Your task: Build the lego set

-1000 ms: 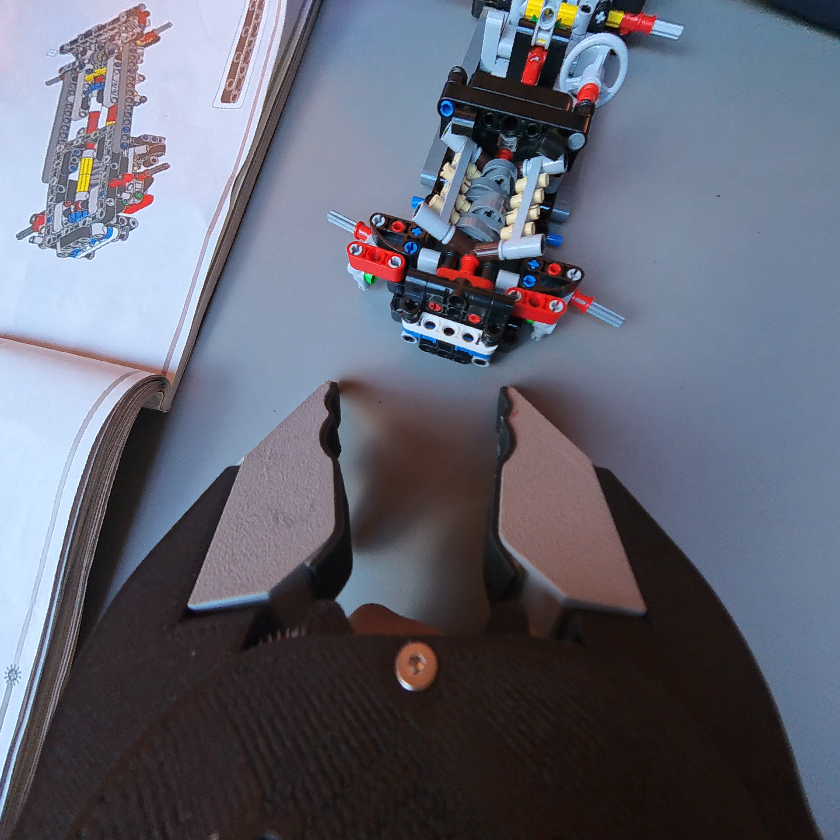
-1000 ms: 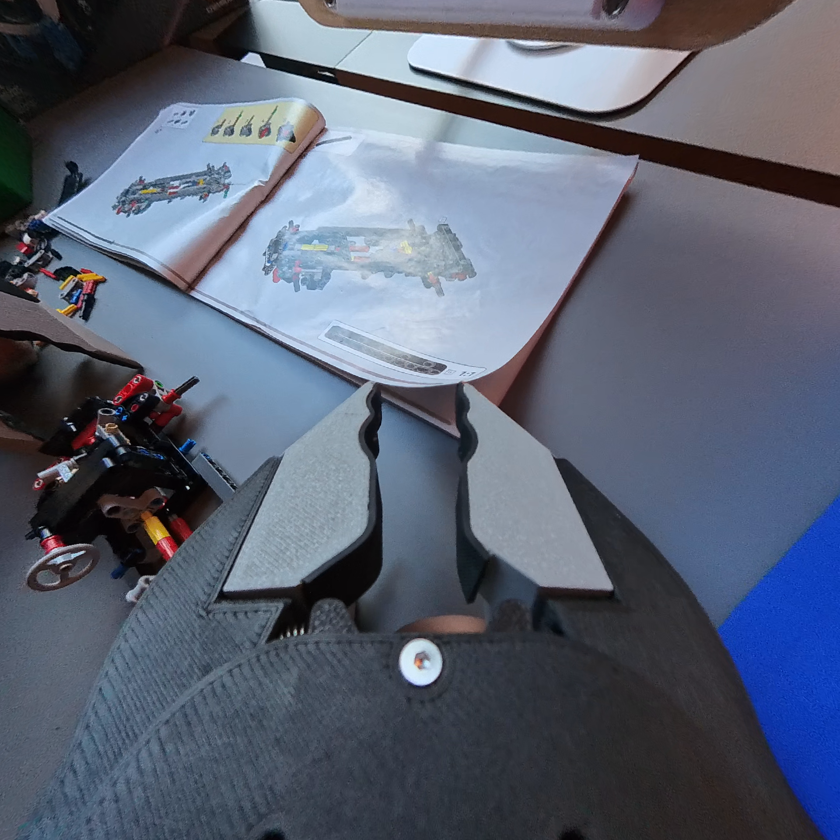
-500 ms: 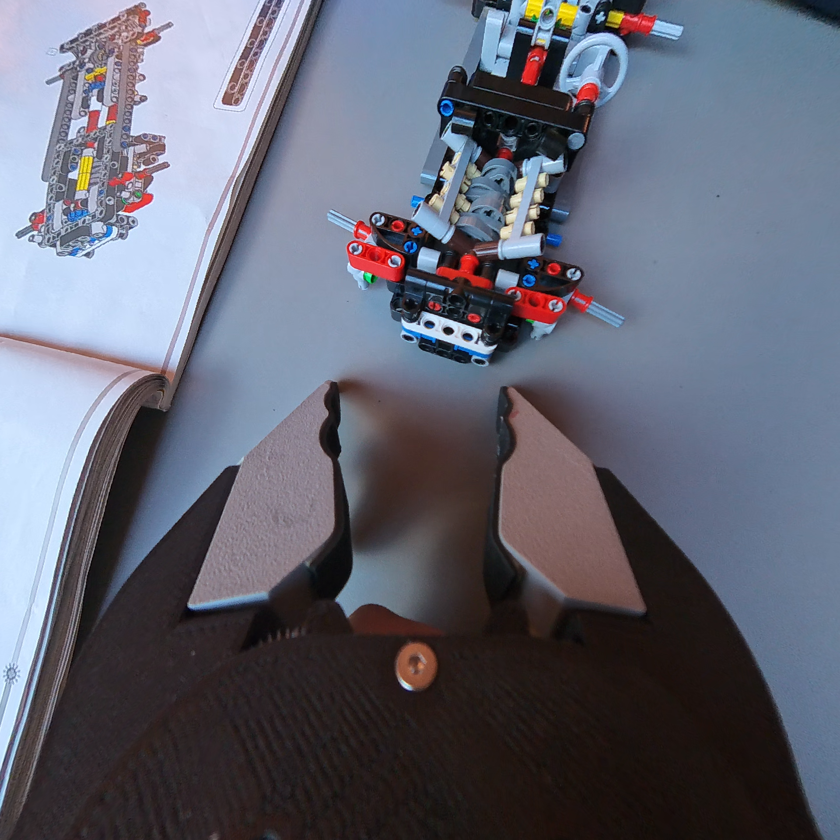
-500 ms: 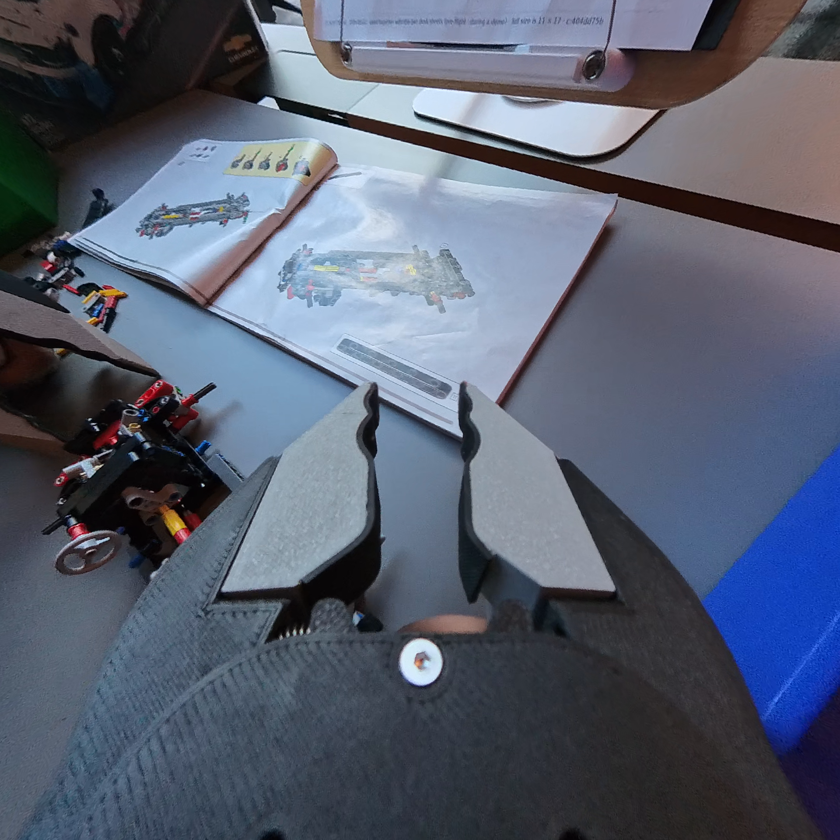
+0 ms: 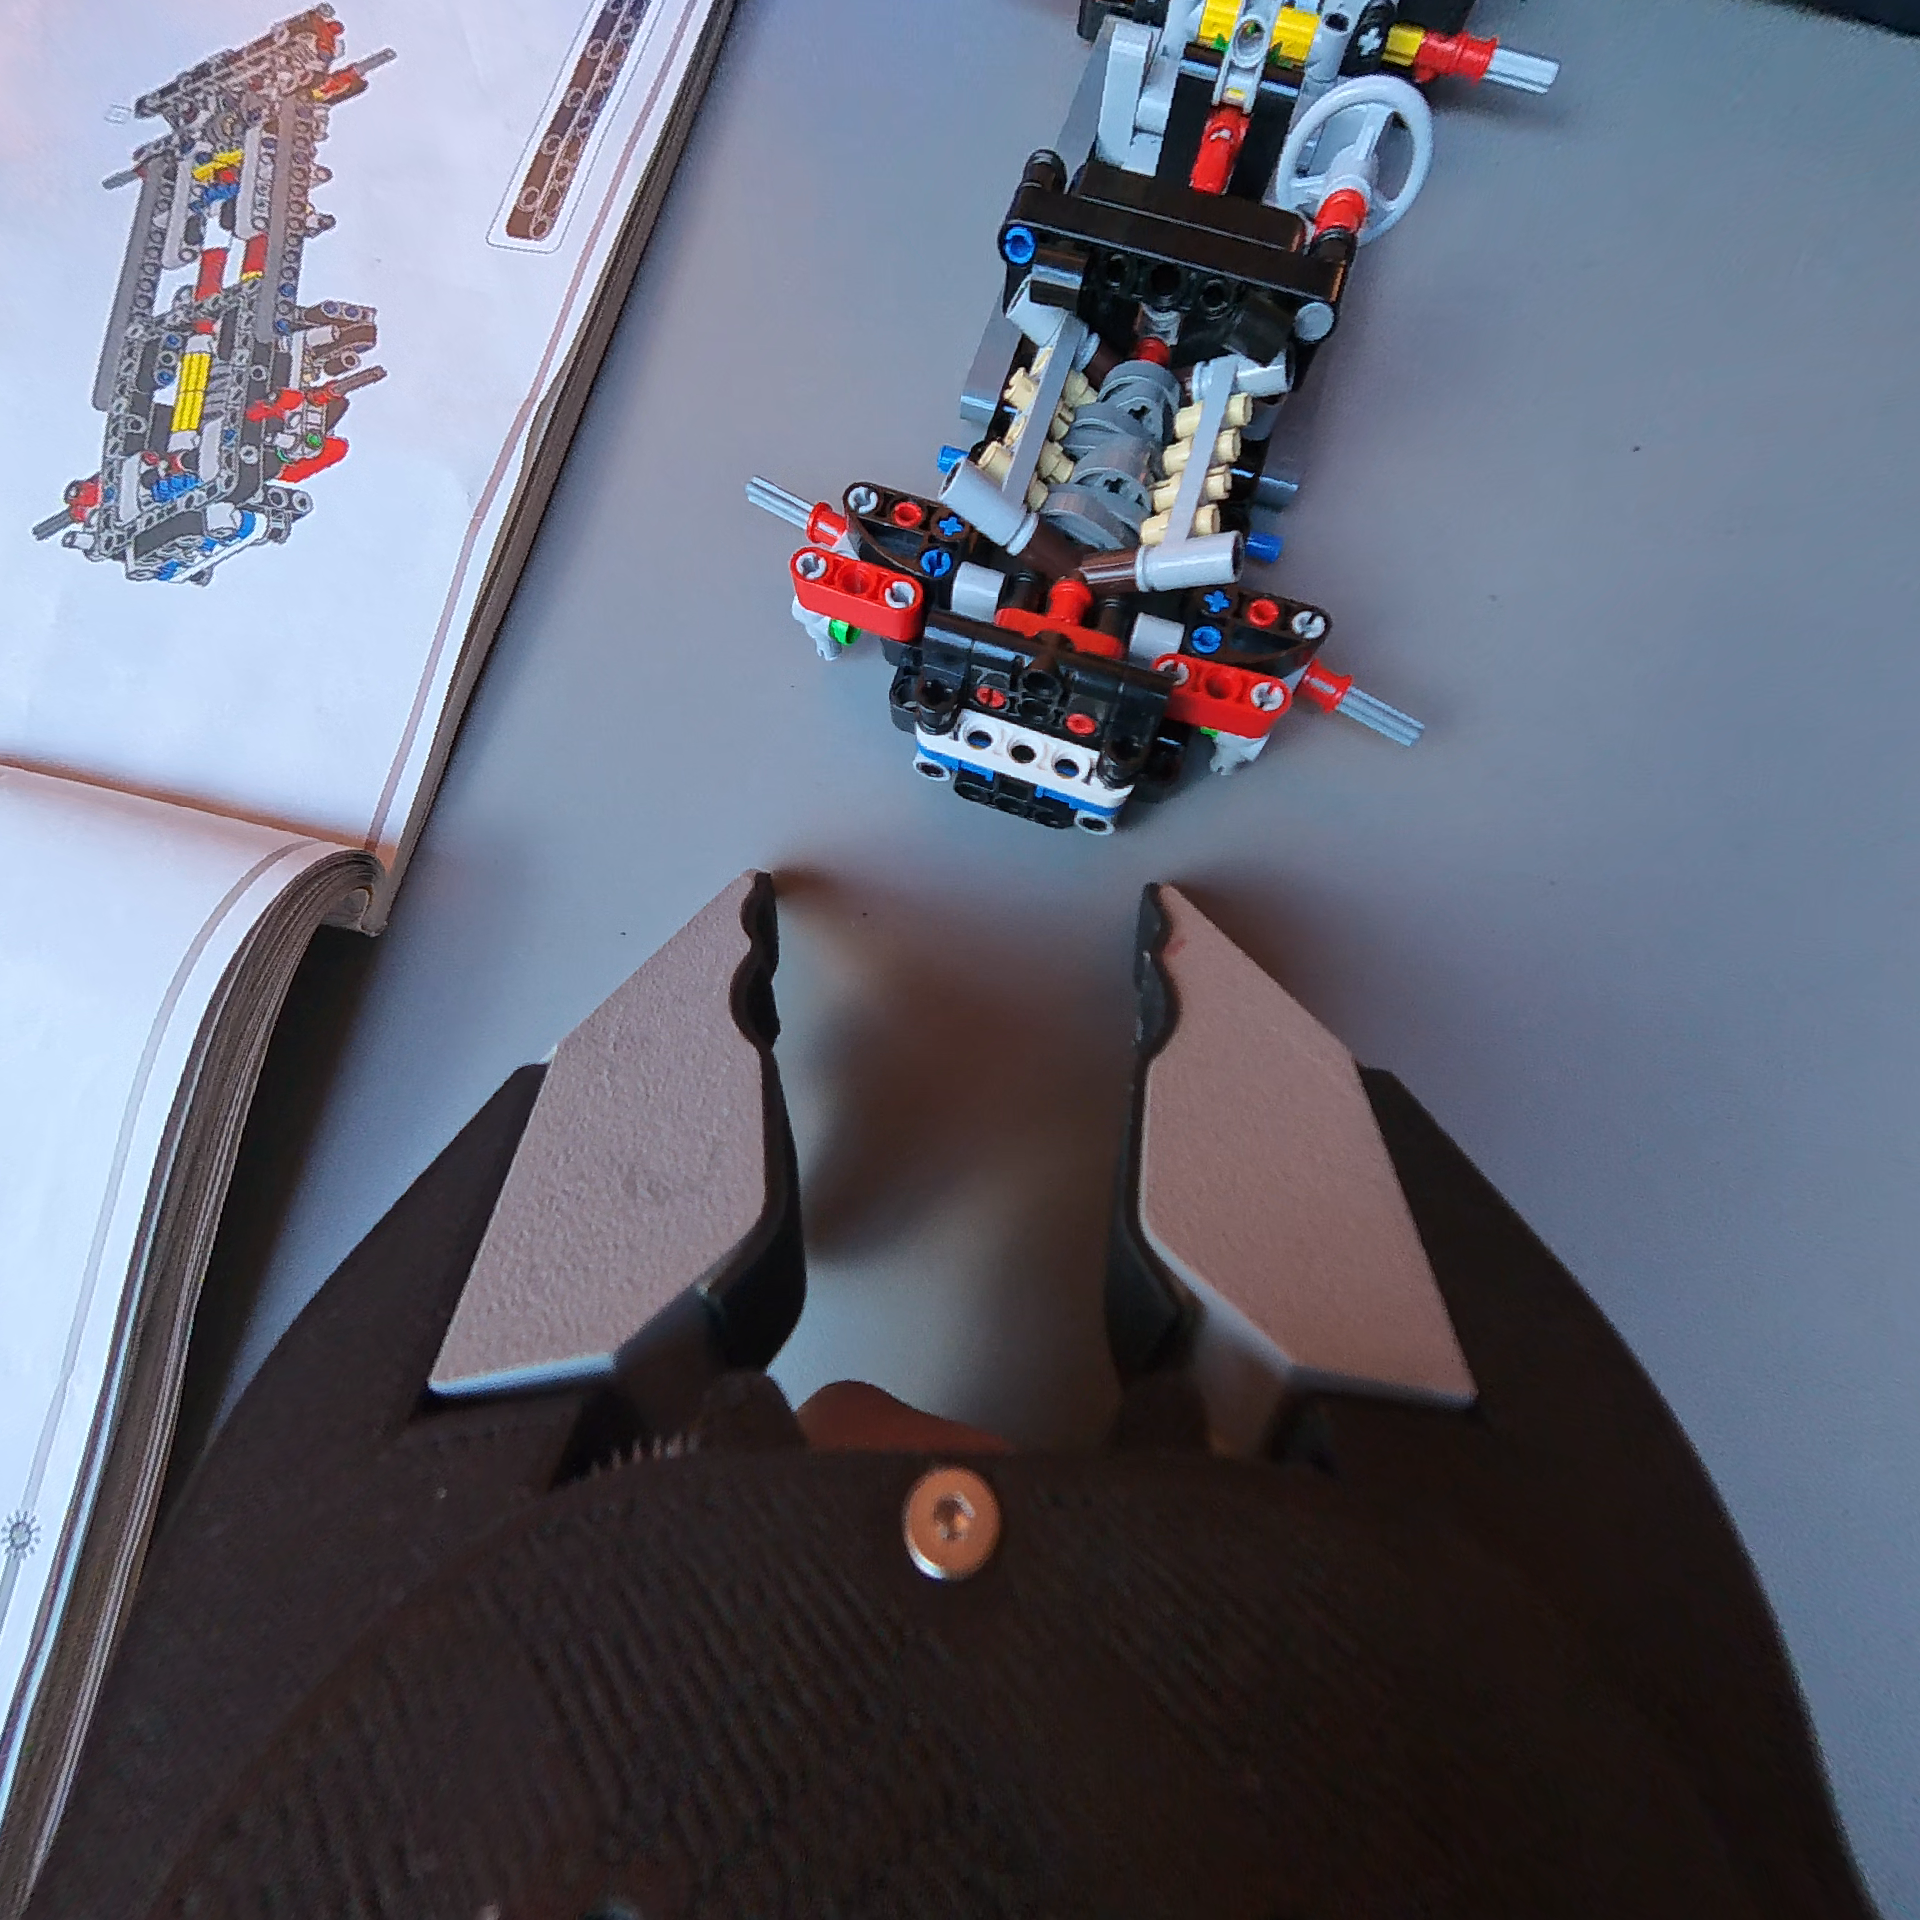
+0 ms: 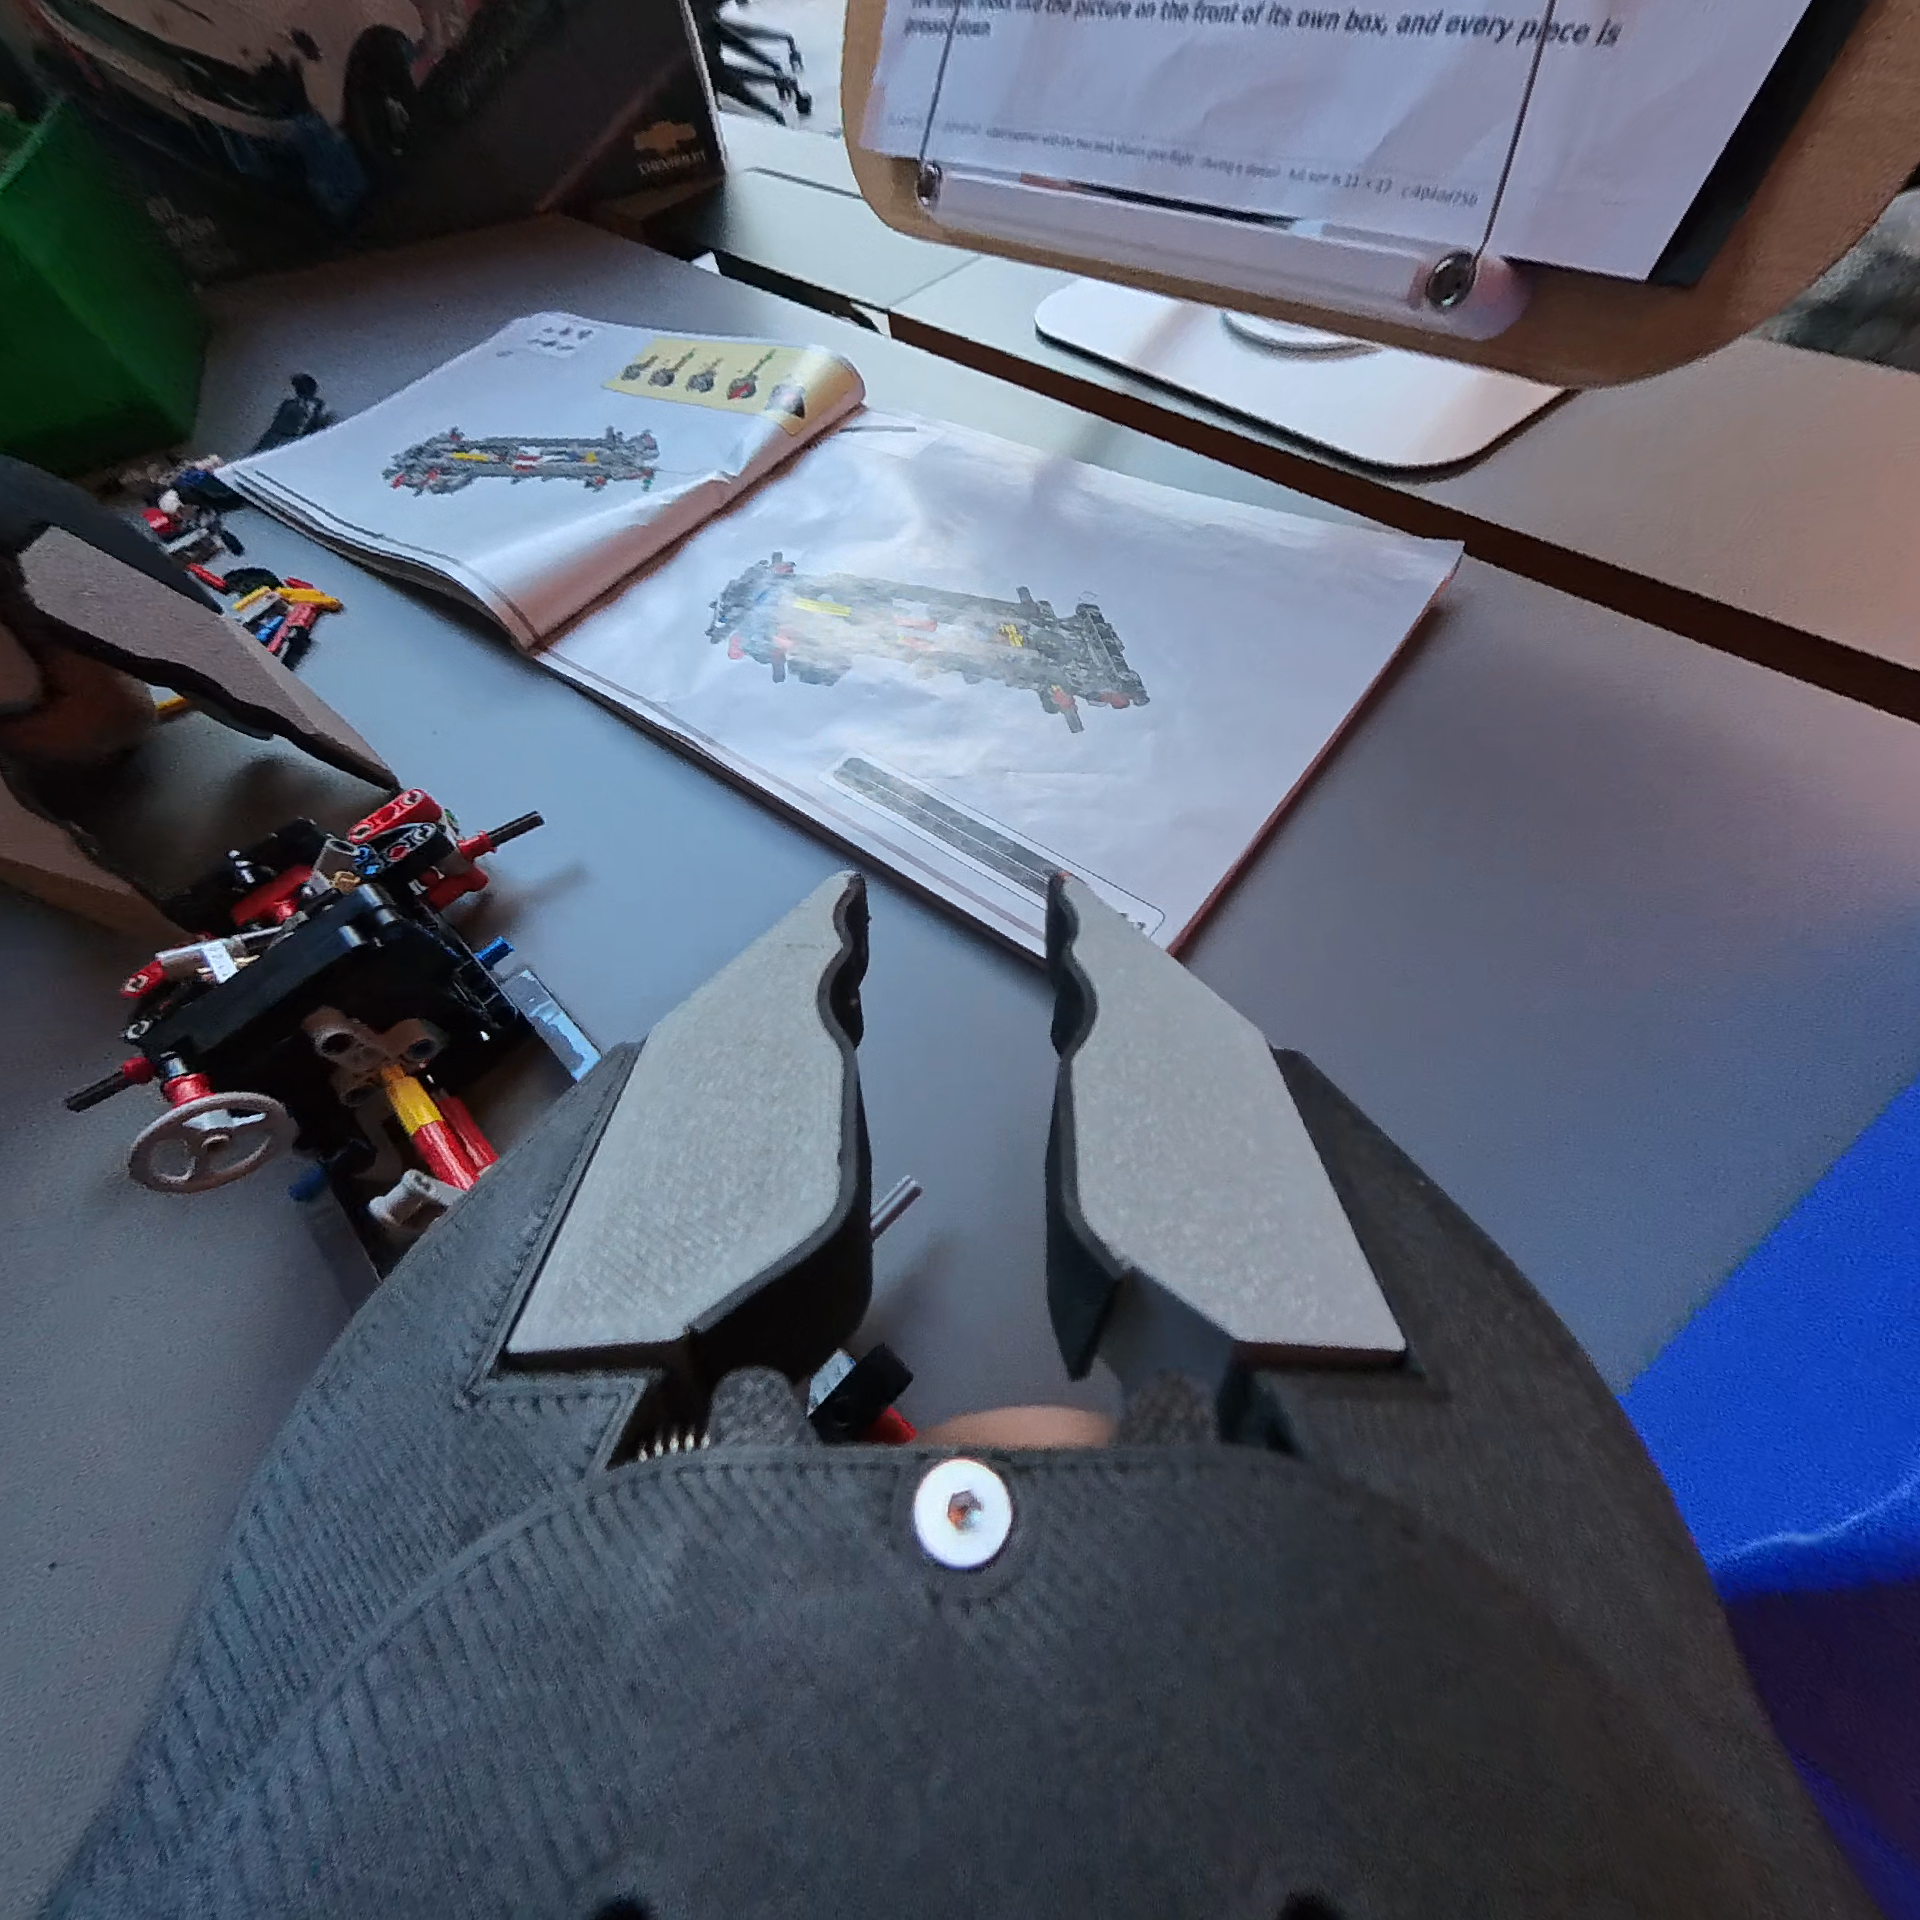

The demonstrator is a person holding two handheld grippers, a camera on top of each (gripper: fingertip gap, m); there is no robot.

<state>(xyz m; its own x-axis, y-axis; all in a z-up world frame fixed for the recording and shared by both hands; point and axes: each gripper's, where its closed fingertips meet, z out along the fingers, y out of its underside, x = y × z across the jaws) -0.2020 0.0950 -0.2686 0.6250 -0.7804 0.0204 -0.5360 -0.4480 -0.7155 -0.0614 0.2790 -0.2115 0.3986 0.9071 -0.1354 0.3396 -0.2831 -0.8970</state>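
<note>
- Brick-built vehicle chassis (image 5: 1101,468): partly assembled; black frame, grey engine block w/ tan pistons in the middle, red and blue pins, grey axles sticking out both sides, grey steering wheel (image 5: 1356,156) at the far end. No wheels, no body panels fitted. Judged: well short of finished.
- Chassis location: flat on the grey surface (image 5: 1558,935), right way up, nothing touching it.
- Chassis orientation: long axis runs straight away from the left tongs (image 5: 956,904); white-and-blue end faces those tongs, steering-wheel end points away. Seen from the right wrist view, chassis (image 6: 312,997) lies left of the right tongs (image 6: 956,914), steering-wheel end nearest the camera.
- Left tongs: wide open, nothing between the fingers; tips just short of the chassis's white-and-blue end, not touching.
- Right tongs: partly open, clear gap, holding nothing; to the right of the chassis, tips aimed at the near corner of the booklet.
- Open instruction booklet (image 6: 935,623): beyond the chassis in the right view, flat, pages showing chassis drawings. In the left view it lies left of the chassis (image 5: 260,416).
- Loose small parts (image 6: 281,613): scattered pile beyond the chassis, by the booklet's left page. Judged unfitted as yet.
- Farther from the chassis: dark box (image 6: 416,104), green object (image 6: 83,291), a paper sheet on a stand (image 6: 1351,125), blue item (image 6: 1808,1351) at right.
</note>
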